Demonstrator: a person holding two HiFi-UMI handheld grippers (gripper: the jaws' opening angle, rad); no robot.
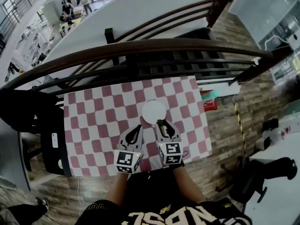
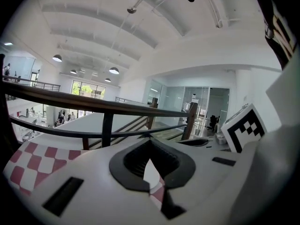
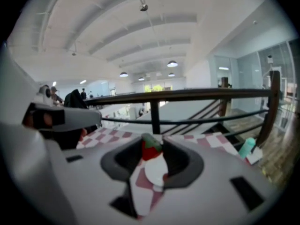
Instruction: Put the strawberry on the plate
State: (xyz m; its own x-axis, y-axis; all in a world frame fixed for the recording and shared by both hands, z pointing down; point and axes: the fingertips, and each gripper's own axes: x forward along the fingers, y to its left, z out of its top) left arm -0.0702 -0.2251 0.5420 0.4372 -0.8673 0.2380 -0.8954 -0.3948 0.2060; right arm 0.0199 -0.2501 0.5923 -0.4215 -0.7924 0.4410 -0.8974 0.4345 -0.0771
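Note:
A round white plate (image 1: pixel 153 110) lies on the red-and-white checked tablecloth (image 1: pixel 93 121), a little past the middle of the table. My right gripper (image 1: pixel 161 124) is shut on the strawberry (image 1: pixel 161 123), red with a green cap, and holds it at the plate's near right rim. In the right gripper view the strawberry (image 3: pixel 149 151) sits between the jaw tips (image 3: pixel 151 149), with the plate (image 3: pixel 157 171) showing just beneath it. My left gripper (image 1: pixel 138 128) hovers to the left of the right one, near the plate's near edge. Its jaws (image 2: pixel 150 159) meet at the tips with nothing between them.
A dark curved railing (image 1: pixel 140 48) runs along the table's far side. A teal bottle (image 1: pixel 212 94) stands at the table's far right corner. A black chair (image 1: pixel 28 111) and a black stool with a phone (image 1: pixel 54 140) stand left of the table. The near table edge is by the person's body.

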